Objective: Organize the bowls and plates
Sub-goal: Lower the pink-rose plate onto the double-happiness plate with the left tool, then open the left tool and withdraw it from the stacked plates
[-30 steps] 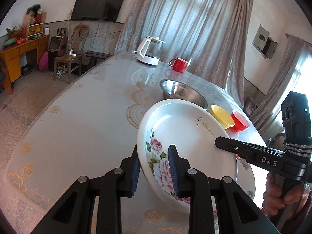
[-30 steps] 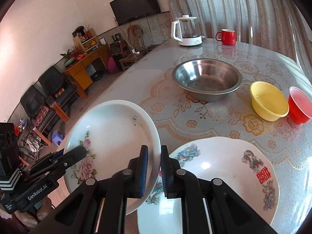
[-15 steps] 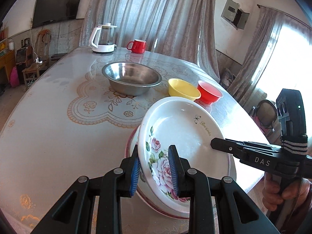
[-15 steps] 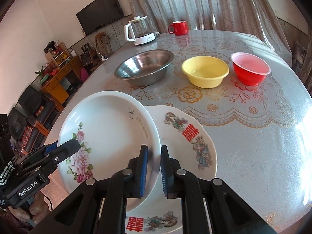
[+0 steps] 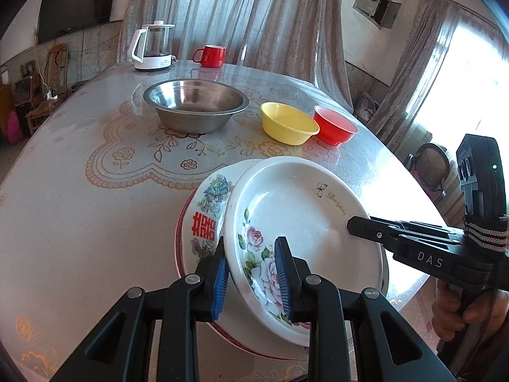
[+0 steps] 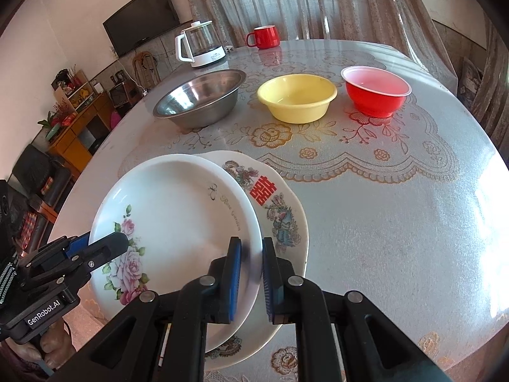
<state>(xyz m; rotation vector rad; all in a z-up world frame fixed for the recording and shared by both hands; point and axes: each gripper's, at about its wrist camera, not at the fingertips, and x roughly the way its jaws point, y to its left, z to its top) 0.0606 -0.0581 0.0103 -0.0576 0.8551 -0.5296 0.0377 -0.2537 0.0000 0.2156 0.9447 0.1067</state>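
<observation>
A white rose-patterned plate (image 5: pixel 296 222) lies on a plate with red characters (image 5: pixel 206 213) at the table's near edge. My left gripper (image 5: pixel 251 273) is shut on the rose plate's near rim. My right gripper (image 6: pixel 251 273) straddles the opposite rim of the rose plate (image 6: pixel 171 216) with its jaws slightly parted and a gap showing on both sides. The red-character plate (image 6: pixel 273 203) sticks out beneath. In the left wrist view the right gripper (image 5: pixel 359 222) reaches in from the right.
A steel bowl (image 5: pixel 195 103), a yellow bowl (image 5: pixel 288 122) and a red bowl (image 5: pixel 335 124) stand in a row mid-table. A white kettle (image 5: pixel 152 47) and a red mug (image 5: pixel 211 55) stand at the far edge. The table edge (image 5: pixel 410 299) runs close to the plates.
Both grippers carried the rose plate over and set it down onto the red-character plate. The right gripper's jaws have opened slightly around the rim.
</observation>
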